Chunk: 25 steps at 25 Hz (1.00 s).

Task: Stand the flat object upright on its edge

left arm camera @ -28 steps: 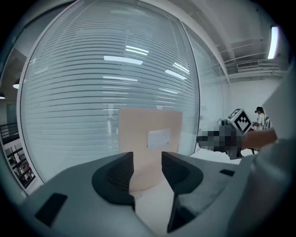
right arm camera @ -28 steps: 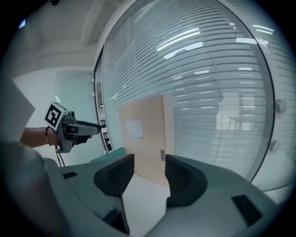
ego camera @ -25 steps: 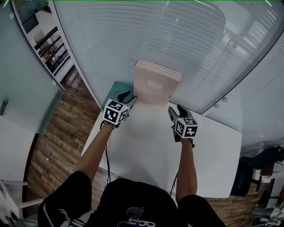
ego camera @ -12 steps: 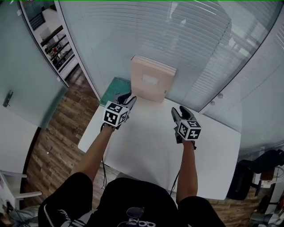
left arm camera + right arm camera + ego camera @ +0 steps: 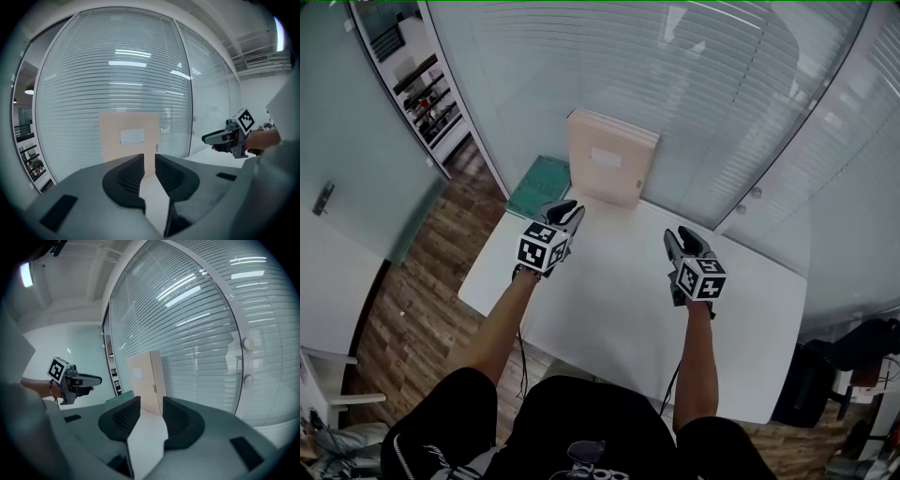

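Our left hand-held gripper [image 5: 567,208] holds nothing. Its jaws have just been closing, and only a narrow gap remains between them. In the left gripper view we see only the white desk [image 5: 619,291] through this gap, and the pads press on no thing. Our right hand-held gripper [image 5: 680,234] is also empty. Its jaws have just been closing too, but they stand wider apart than the left ones, again with only the bare desk between them. Both grippers hover over the middle of the desk and point toward its far side, the left one nearer to the task's thing.

The flat object, a pale box file [image 5: 609,169] with a white label on its broad face, stands upright on its edge at the far end of the desk, in front of the glass wall [image 5: 694,84] with blinds. It is apart from both grippers, and nothing touches it on our side. We cannot tell whether its back leans on the glass or stands free. A green mat [image 5: 539,183] lies flat just beside it on the left.

We judge the main step to be done, because the box file is already on its edge and no gripper supports it. What is left seems small: to see that it stays standing by itself.
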Motion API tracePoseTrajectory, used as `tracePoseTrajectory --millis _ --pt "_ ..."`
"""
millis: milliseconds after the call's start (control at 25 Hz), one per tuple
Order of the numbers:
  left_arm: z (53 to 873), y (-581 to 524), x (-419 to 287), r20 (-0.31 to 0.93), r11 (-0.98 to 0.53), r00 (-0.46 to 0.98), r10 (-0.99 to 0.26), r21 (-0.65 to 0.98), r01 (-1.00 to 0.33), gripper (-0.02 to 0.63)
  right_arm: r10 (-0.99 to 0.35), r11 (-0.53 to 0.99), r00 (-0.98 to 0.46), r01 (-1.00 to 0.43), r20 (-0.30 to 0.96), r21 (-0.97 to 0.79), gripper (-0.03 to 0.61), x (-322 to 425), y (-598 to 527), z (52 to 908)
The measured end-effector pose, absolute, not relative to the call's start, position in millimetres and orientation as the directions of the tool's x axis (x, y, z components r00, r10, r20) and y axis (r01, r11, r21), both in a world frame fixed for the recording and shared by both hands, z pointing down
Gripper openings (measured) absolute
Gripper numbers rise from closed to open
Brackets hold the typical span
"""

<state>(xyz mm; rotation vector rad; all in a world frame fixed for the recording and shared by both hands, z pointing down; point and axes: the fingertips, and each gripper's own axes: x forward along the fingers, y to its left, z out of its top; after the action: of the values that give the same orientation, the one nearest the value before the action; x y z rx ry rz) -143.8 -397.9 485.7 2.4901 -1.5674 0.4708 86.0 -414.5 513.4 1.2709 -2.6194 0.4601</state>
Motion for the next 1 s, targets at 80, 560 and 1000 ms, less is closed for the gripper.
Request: tracePoseTrajectory --millis 80,560,1000 --pt "486.1 -394.8 -136.7 0.339 -0.429 0.395 -0.854 -0.029 -0.903 0.080 -0.726 0.589 -0.617 -0.786 0.304 -0.188 0.151 93.2 -410.9 515.2" --pt "492.3 -381.3 -84.7 0.312 -0.430 0.402 -0.861 -0.024 -0.903 0.055 -0.743 0.590 -0.616 -0.788 0.264 -0.176 0.084 136.9 -394.1 513.5" --pt "502.4 -382.7 -44.0 0.317 -0.471 0.451 -0.834 0.016 -0.882 0.023 -0.767 0.567 -0.584 -0.811 0.265 -0.145 0.029 168.1 -390.9 518.8"
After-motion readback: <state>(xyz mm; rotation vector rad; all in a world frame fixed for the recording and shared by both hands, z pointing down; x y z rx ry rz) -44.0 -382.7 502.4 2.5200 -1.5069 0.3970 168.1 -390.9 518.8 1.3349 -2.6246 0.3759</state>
